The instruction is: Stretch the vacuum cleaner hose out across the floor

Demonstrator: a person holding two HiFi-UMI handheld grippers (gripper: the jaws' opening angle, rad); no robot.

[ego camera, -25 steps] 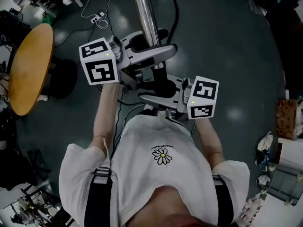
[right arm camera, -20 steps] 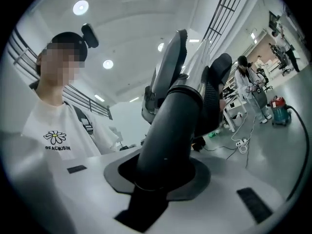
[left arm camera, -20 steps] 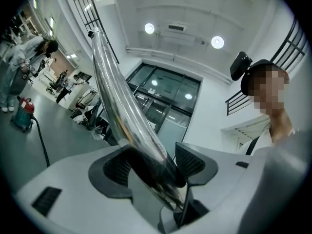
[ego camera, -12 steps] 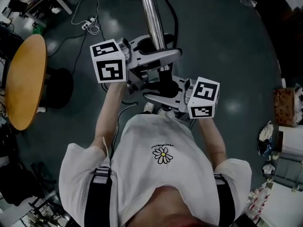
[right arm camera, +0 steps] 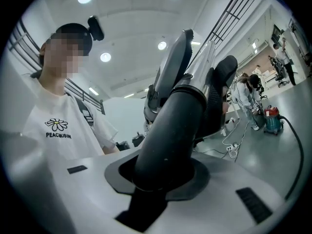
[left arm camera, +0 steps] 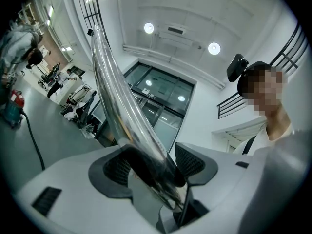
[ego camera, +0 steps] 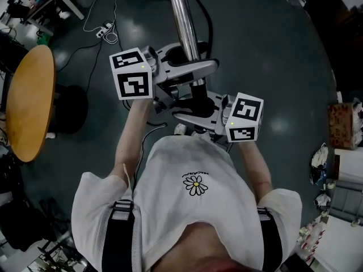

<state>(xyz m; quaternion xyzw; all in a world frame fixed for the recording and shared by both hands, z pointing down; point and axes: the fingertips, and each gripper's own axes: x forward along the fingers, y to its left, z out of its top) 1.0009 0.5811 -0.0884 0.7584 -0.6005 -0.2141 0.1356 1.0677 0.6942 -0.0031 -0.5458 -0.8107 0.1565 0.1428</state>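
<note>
Left gripper (left arm camera: 155, 168) sits slightly further right in head view than a second ago, with its marker cube turned a little. The shiny chrome vacuum tube (ego camera: 182, 21) has shifted with it. Right gripper (right arm camera: 157, 174) is basically where it was. The round wooden tabletop (ego camera: 31, 101) and the white power strip (ego camera: 104, 33) also land at new spots, so the whole head view has shifted.

Writing: the only readable text is on the person's white T-shirt (right arm camera: 58, 126). It has a daisy print with a word under it that reads like "PEACMUSON" in right gripper view; in head view it is too small to read. Marker cubes carry black-and-white square codes, no letters.

Left gripper: jaws clamped on the chrome tube, pads pressing both sides, tube rising up and left out of them.

Right gripper: jaws clamped on the thick matte black plastic cuff (right arm camera: 170, 126) that leads up to the chrome tube. They've just been closing a touch further, with the cuff between them.

Black vacuum hose (ego camera: 209, 17) curves alongside the chrome tube in head view, above the dark grey floor (ego camera: 266, 50). Right gripper view shows a thin black line (right arm camera: 295, 150) trailing over the floor to a teal canister with red top (right arm camera: 273, 117). Can't tell whether that line is hose or cable.
</note>
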